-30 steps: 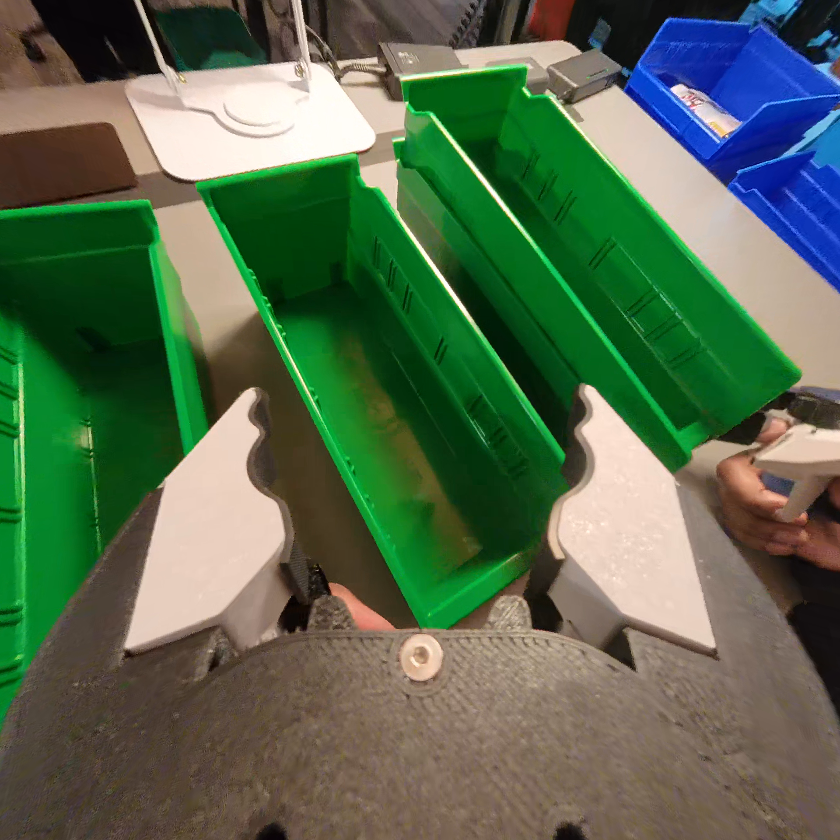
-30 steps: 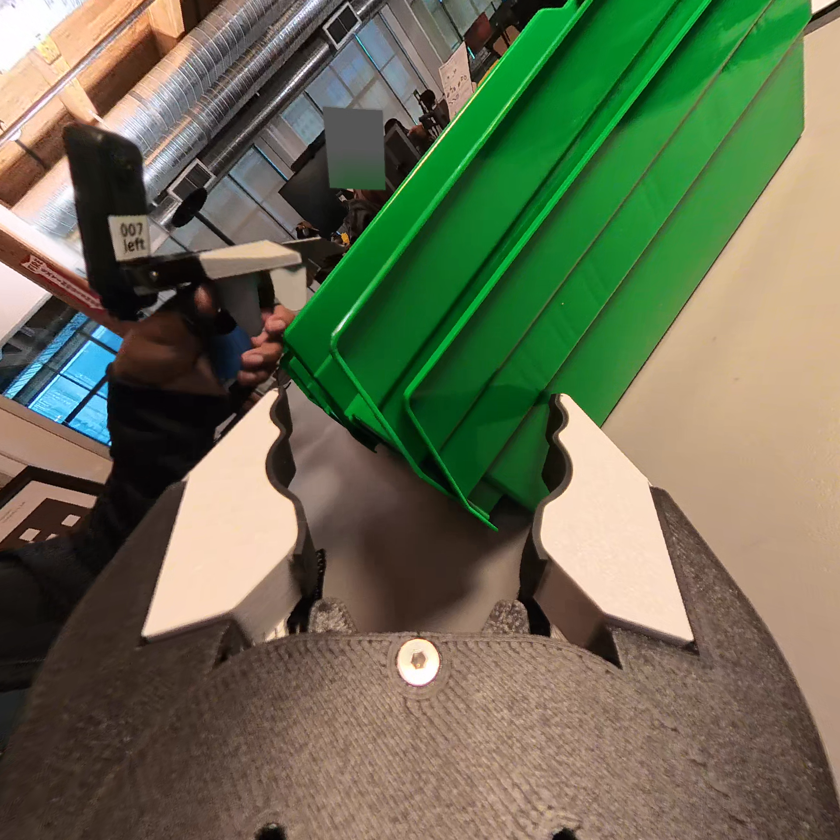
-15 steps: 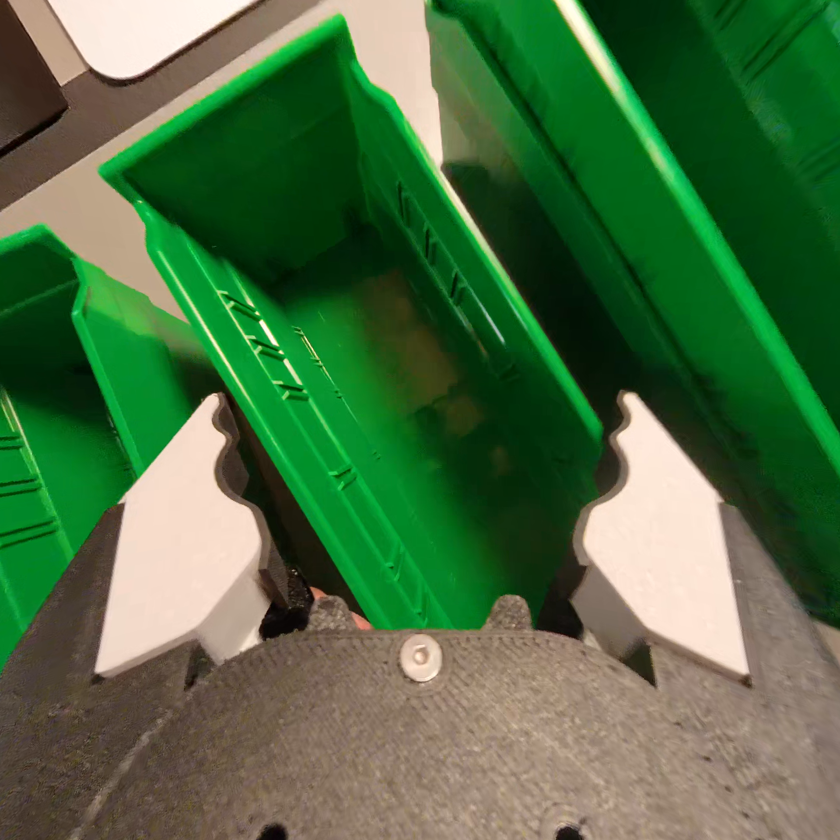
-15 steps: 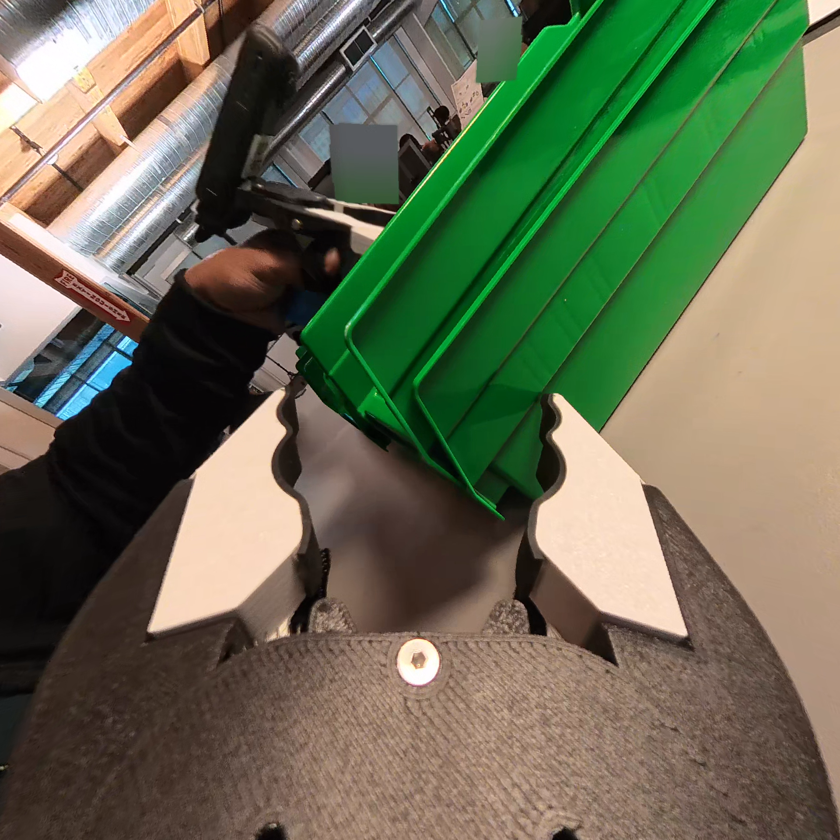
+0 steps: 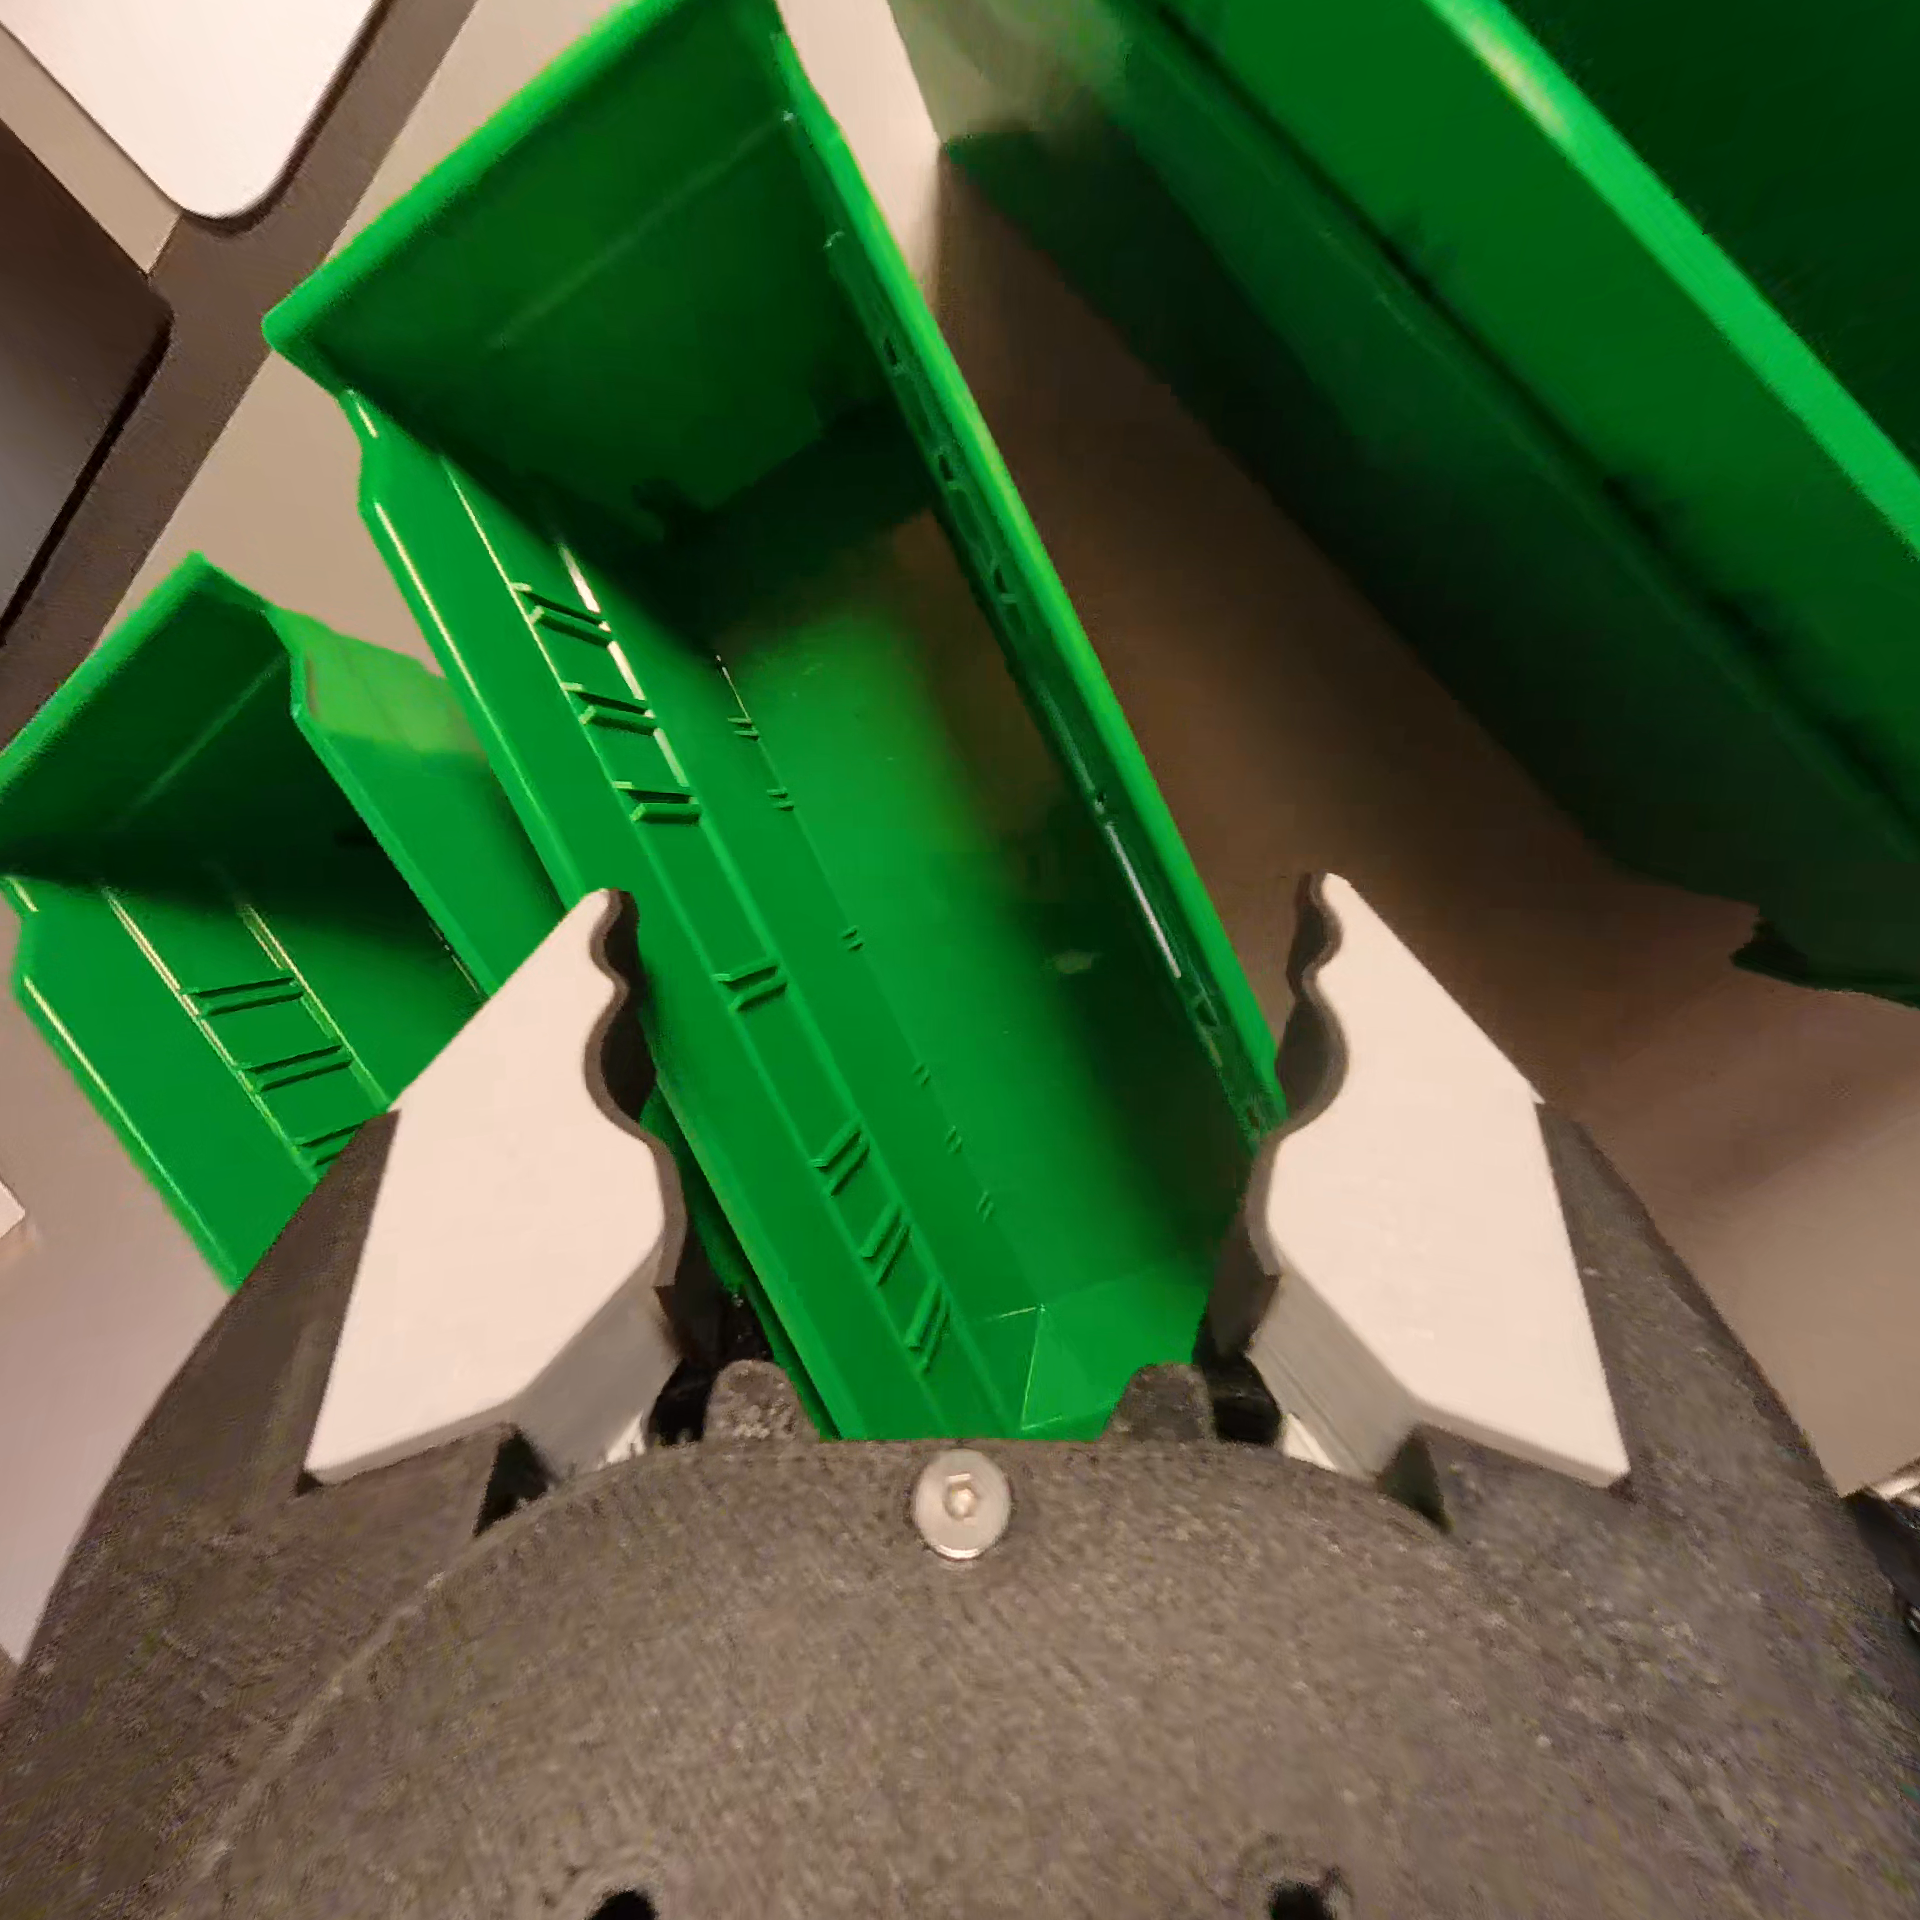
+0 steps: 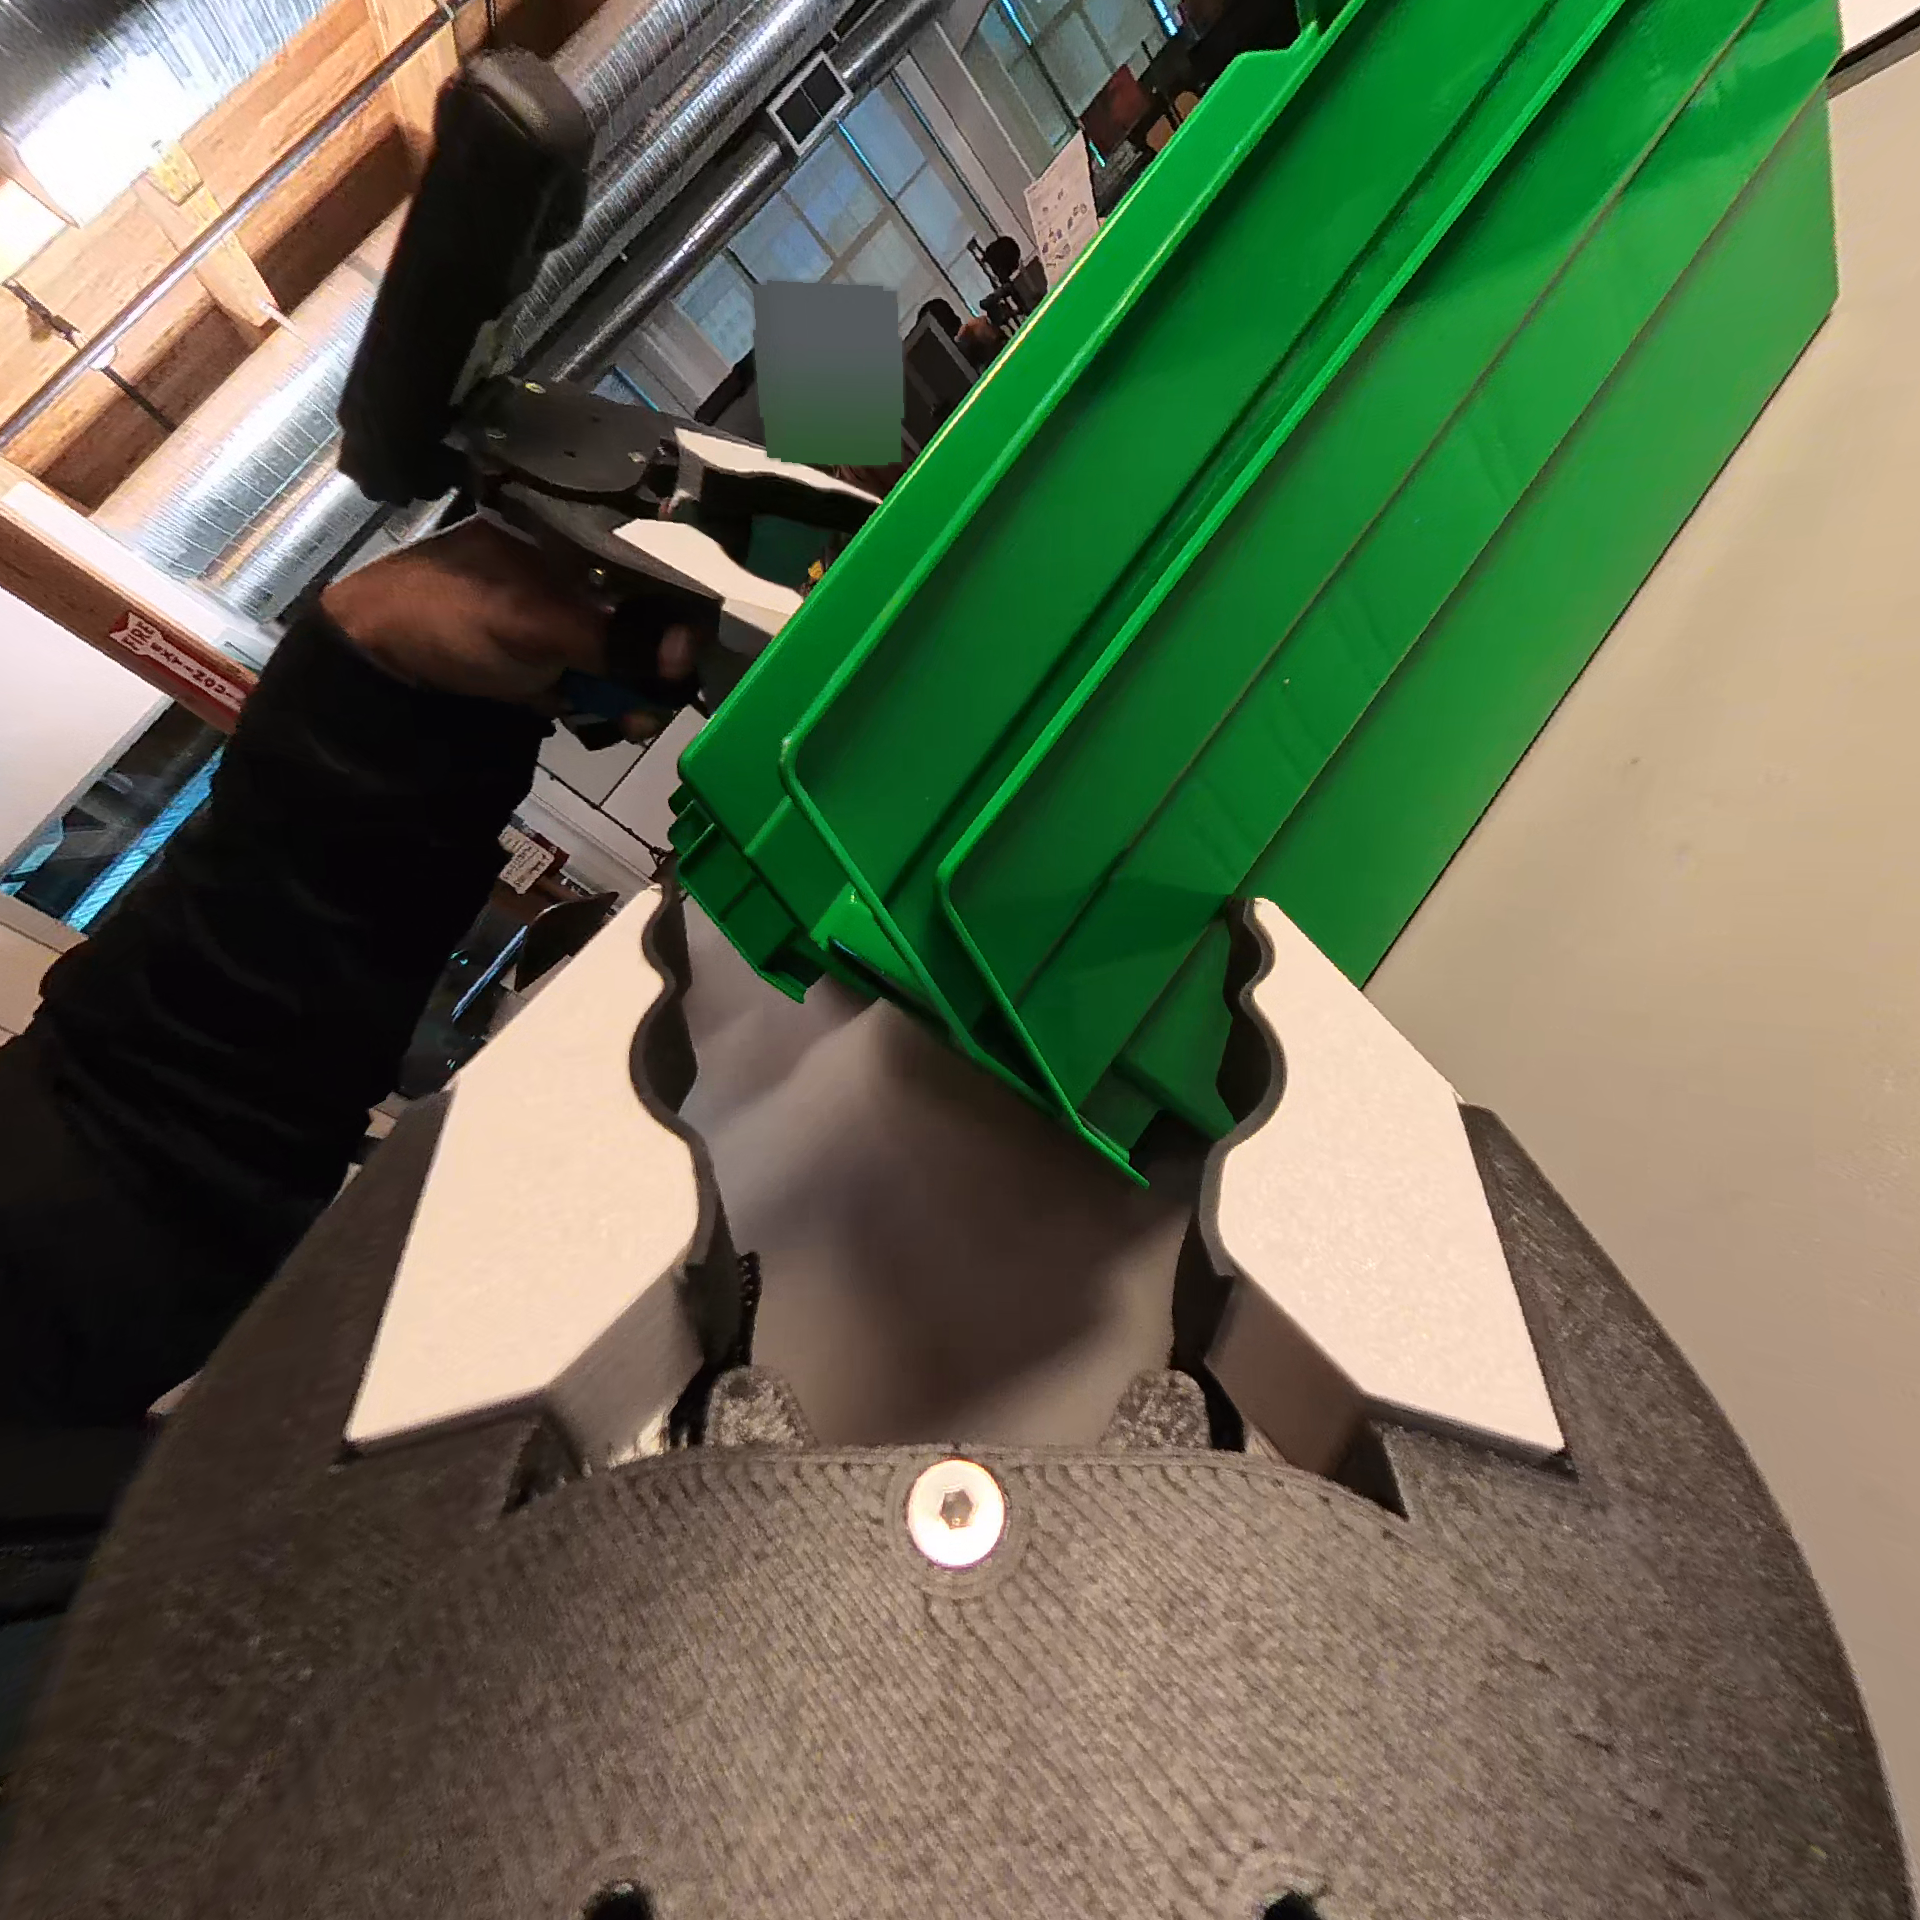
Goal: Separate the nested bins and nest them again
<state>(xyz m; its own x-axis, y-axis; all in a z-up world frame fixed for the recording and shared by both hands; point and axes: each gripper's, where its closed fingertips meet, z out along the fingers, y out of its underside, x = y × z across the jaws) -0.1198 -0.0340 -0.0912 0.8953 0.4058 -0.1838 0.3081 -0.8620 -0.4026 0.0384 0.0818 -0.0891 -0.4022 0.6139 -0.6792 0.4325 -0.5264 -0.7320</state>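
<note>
With your left gripper (image 5: pixel 961 997) spread wide around the near end of the green bin (image 5: pixel 883 935), pads not pressing, and your right gripper (image 6: pixel 956 997) likewise open beside the nested bins (image 6: pixel 1299 623), closing askew could let the bin slip or tip.
</note>
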